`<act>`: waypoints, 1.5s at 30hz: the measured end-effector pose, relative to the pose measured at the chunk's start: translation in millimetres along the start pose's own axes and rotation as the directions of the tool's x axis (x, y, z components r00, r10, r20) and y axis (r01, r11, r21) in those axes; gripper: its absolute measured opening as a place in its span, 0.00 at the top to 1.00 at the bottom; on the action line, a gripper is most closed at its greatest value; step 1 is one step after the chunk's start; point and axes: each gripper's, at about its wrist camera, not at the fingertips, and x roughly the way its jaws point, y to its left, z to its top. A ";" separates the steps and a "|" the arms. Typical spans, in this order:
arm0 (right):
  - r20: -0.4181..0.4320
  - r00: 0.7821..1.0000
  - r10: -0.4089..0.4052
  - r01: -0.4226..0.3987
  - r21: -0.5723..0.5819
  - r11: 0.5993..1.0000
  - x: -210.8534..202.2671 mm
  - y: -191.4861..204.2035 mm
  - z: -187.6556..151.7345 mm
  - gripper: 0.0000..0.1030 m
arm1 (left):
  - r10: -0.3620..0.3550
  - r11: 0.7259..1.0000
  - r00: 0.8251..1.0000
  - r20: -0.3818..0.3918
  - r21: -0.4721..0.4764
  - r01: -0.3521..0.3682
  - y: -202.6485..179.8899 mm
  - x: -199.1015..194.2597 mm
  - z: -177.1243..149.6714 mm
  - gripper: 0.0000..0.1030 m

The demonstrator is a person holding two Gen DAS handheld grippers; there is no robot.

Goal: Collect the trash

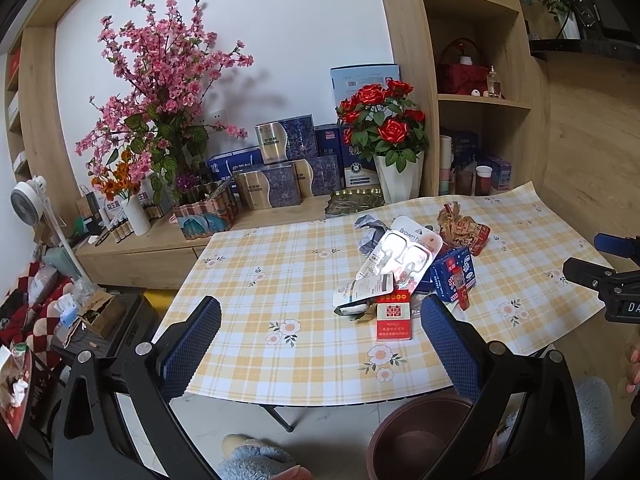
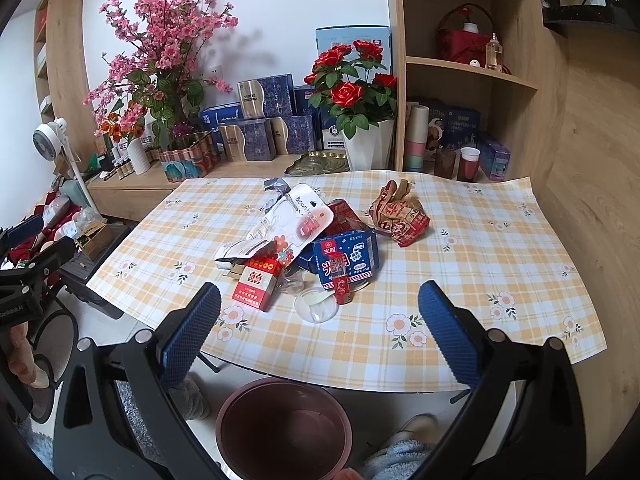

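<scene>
Both grippers hang over the near edge of the worktop [image 2: 480,240] with nothing between their fingers: the left gripper [image 1: 320,344] is spread wide, and so is the right gripper [image 2: 320,332]. The trash lies in one loose heap on the checked cloth, near the middle of the worktop, and an empty brown bin [image 2: 284,428] stands on the floor just below the front edge. The likely step is a first pick, and it probably goes best by starting with the nearest loose piece instead of digging into the pile. The red cigarette pack [image 2: 256,284] lies at the front of the heap with one end tucked under the white blister card [image 2: 292,220], so closing across its narrow sides and drawing it out toward the edge should keep the card from sliding off. The blue carton [image 2: 346,258] sits just beside it, with a small red piece [image 2: 342,288] leaning against its front. A clear round lid [image 2: 316,306] lies flat and thin and looks hard to pinch. The crumpled red-and-brown wrapper [image 2: 400,212] sits apart at the back right, soft and easy to squeeze.
</scene>
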 end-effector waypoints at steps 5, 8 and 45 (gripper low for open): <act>-0.001 1.000 0.002 -0.002 0.001 1.000 0.6 0.5 -0.2 0.05 | 0.002 1.000 1.000 0.000 0.000 -0.002 0.5 0.0 0.2 0.05; -0.001 1.000 0.000 0.000 0.000 1.000 0.6 1.0 -0.6 0.05 | 0.003 1.000 1.000 0.002 0.001 -0.003 1.6 0.4 -0.2 0.05; -0.002 1.000 0.002 -0.002 0.001 1.000 0.8 0.4 -0.6 0.05 | 0.002 1.000 1.000 0.004 -0.002 -0.002 3.3 -0.9 -0.2 0.05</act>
